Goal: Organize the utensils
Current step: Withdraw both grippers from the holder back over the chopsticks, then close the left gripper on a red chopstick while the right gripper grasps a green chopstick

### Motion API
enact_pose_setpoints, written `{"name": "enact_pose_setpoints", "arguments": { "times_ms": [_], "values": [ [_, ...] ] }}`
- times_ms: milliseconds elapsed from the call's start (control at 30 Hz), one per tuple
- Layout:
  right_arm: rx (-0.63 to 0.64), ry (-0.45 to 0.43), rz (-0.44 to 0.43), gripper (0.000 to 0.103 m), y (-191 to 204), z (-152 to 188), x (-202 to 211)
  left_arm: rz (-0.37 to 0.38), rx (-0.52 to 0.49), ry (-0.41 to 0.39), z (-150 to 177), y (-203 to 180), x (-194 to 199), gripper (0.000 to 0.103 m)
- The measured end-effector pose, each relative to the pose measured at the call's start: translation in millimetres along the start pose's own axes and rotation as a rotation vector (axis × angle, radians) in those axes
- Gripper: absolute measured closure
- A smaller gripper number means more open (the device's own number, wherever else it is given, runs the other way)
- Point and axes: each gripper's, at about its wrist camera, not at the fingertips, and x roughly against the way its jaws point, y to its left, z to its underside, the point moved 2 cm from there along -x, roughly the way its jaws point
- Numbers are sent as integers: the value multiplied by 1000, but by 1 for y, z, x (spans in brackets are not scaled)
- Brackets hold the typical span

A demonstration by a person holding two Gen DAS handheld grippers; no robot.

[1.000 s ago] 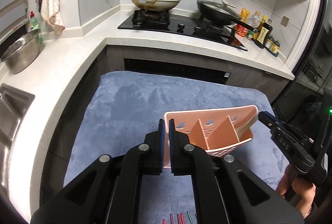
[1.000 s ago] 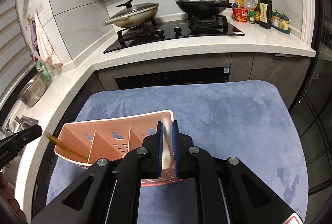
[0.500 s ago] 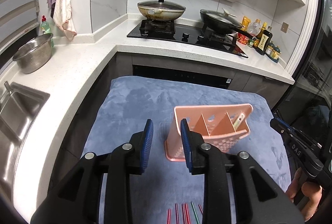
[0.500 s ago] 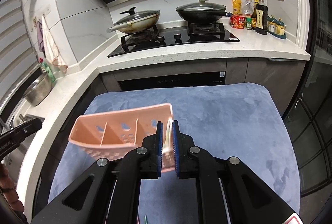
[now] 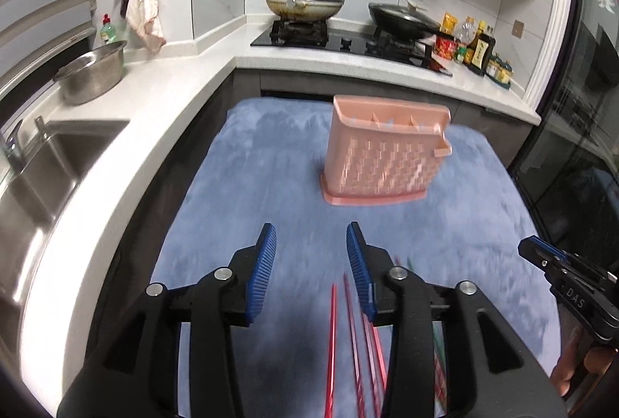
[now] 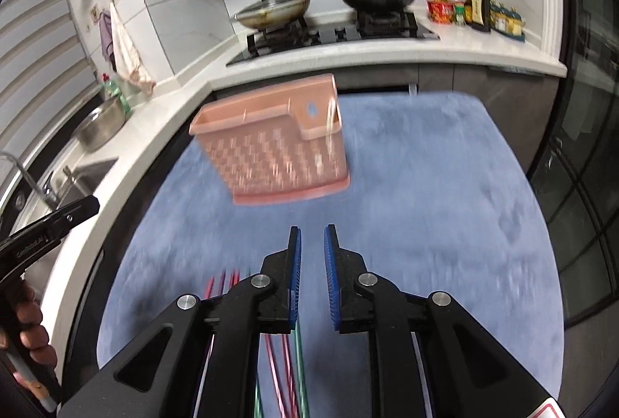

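A pink plastic utensil holder (image 5: 383, 155) stands upright on the blue mat (image 5: 271, 186), also in the right wrist view (image 6: 278, 151). A pale utensil tip shows at its right end (image 6: 330, 120). My left gripper (image 5: 311, 263) is open and empty, back from the holder. My right gripper (image 6: 312, 263) is open and empty, also back from it. Red chopsticks (image 5: 348, 333) lie on the mat under my left gripper. Red and green chopsticks (image 6: 286, 371) lie under my right gripper.
A white counter (image 5: 116, 155) runs along the left with a steel bowl (image 5: 91, 72) and a sink (image 5: 35, 178). The hob carries two lidded pans (image 5: 303, 2). Bottles (image 5: 479, 48) stand at the back right. A dark glass door (image 6: 580, 186) is right.
Both grippers let go of the holder's rim, opened and pulled back and down. The holder now stands free on the mat. The chopsticks have come into view.
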Motion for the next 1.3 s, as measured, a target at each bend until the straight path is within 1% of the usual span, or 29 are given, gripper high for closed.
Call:
{"name": "enact_pose_setpoints", "arguments": {
  "times_ms": [167,267,333,567,867,1233,1300],
  "values": [
    [3,37,27,82,1,49,12,2,14,57,50,6,5,66],
    [16,67,49,82,2,79,13,6,24,103,77,9,2,66],
    [19,94,49,82,3,97,10,3,26,133,93,10,-1,66],
    [39,153,62,82,9,140,4,-4,43,193,136,13,-6,66],
    [35,197,74,82,6,164,-2,24,59,252,165,11,-11,66],
    [24,224,67,82,6,173,-6,48,61,302,180,7,-16,66],
    [21,228,65,84,5,174,-7,49,66,309,182,8,-17,66]
  ]
}}
